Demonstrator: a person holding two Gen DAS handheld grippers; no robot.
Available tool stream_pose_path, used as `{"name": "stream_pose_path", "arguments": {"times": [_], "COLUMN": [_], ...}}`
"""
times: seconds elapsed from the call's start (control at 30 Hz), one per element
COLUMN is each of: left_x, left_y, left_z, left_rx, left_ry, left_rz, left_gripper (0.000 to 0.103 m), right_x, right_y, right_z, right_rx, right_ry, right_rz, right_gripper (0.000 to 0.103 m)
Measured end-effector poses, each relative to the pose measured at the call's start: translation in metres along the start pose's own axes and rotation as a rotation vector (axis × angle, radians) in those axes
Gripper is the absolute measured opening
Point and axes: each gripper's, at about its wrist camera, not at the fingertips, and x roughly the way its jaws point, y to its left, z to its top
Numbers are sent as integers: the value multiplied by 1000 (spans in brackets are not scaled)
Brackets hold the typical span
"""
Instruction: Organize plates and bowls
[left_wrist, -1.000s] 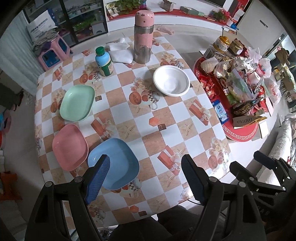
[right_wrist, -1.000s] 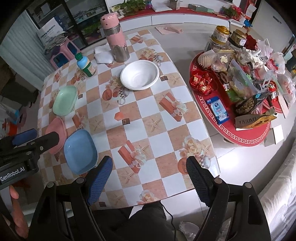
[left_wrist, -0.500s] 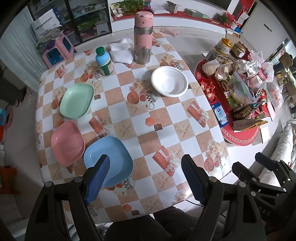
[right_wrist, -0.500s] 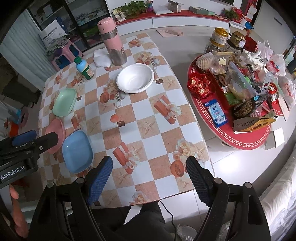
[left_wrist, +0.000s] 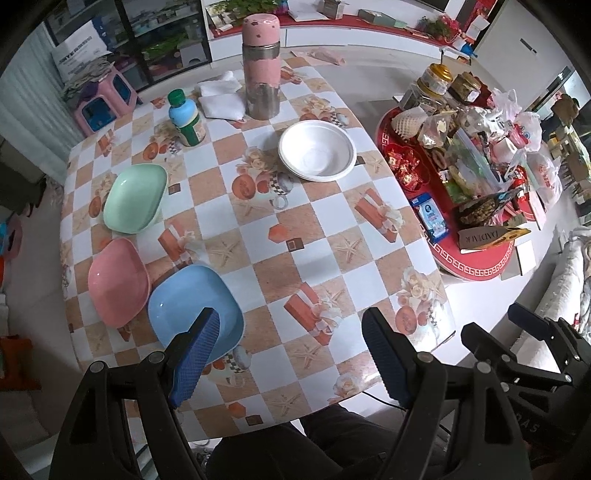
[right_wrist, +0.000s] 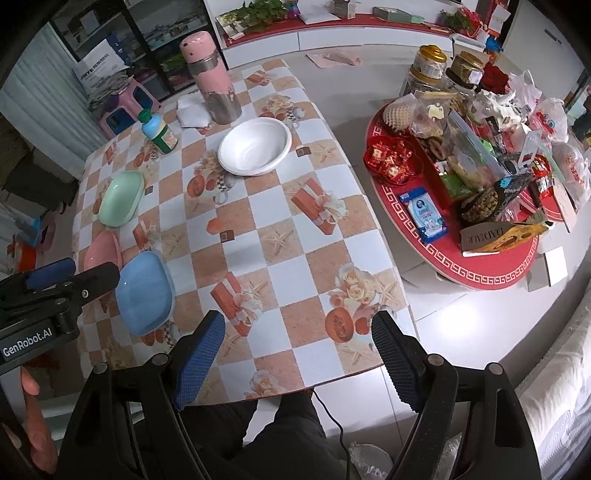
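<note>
Left gripper (left_wrist: 288, 325) spread, empty above blue plate (left_wrist: 192, 299); right gripper (right_wrist: 297, 326) spread, empty

Both wrist views look down from high above the near edge, facing forward along the fingers. Beyond each claw both share the table (left_wrist: 332, 258), the white bowl (right_wrist: 255, 147) and the blue plate (left_wrist: 192, 302).

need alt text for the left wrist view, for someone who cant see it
The open left gripper hovers above a checkered tablecloth table, holding nothing. Blue, pink and green square plastic plates lie left; a white round bowl sits farther back.
</note>
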Motion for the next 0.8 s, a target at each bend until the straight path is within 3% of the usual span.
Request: {"name": "stream_pose_path", "arguments": {"times": [0.8], "left_x": [7], "left_y": [-1], "left_z": [-1], "left_rx": [-32], "left_ry": [10], "left_rz": [0], "left_gripper": [82], "right_x": [7], "right_y": [-9], "right_z": [4], "right_rx": [-33], "right_ry": [17], "right_rz": [-5], "right_gripper": [83]}}
